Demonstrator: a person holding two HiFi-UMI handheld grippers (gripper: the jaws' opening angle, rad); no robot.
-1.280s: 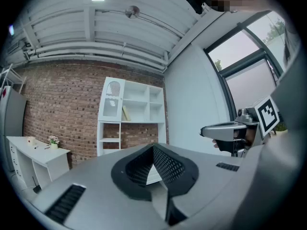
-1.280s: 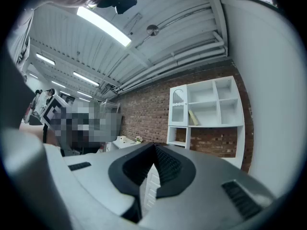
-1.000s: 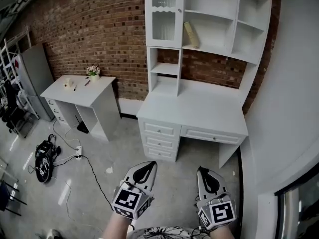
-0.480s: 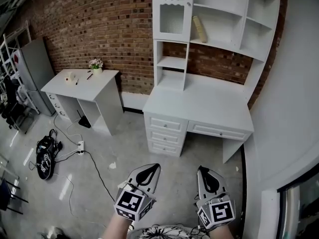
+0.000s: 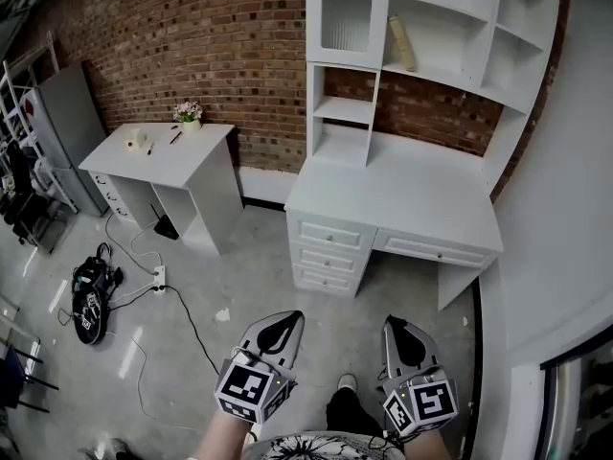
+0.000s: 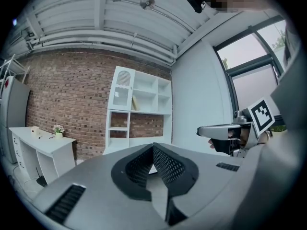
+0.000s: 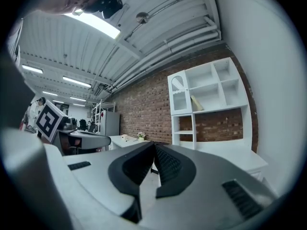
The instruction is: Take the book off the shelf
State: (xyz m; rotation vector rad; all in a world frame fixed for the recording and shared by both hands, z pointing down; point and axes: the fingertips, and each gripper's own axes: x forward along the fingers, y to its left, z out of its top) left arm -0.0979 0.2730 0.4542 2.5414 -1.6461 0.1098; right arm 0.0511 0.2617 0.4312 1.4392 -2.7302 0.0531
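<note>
White shelf unit (image 5: pixel 450 36) stands on the back edge of a white desk (image 5: pixel 402 204), against a red brick wall (image 5: pixel 192 46). The book (image 5: pixel 403 43) is in the upper open compartment, just to the right of the glass door (image 5: pixel 345 22). It stands at the left side of this compartment and is tilted, with its top toward the door side and its foot on the shelf board. Nothing touches it.

Both grippers are low at the near edge of the head view, well apart from the desk, and they point toward it. The left gripper (image 5: pixel 285 318) has its two jaws pressed together at the tips, with nothing between them. The right gripper (image 5: pixel 392 325) is the same: jaws closed, holding nothing. They are side by side with a gap between them, and a dark shoe (image 5: pixel 347 383) shows on the grey floor under this gap.

To the left of the desk stands a small white table (image 5: pixel 144 166) with a flower pot (image 5: pixel 188 113) near its back edge. A black cable (image 5: pixel 182 314) lies on the floor in front of it.
</note>
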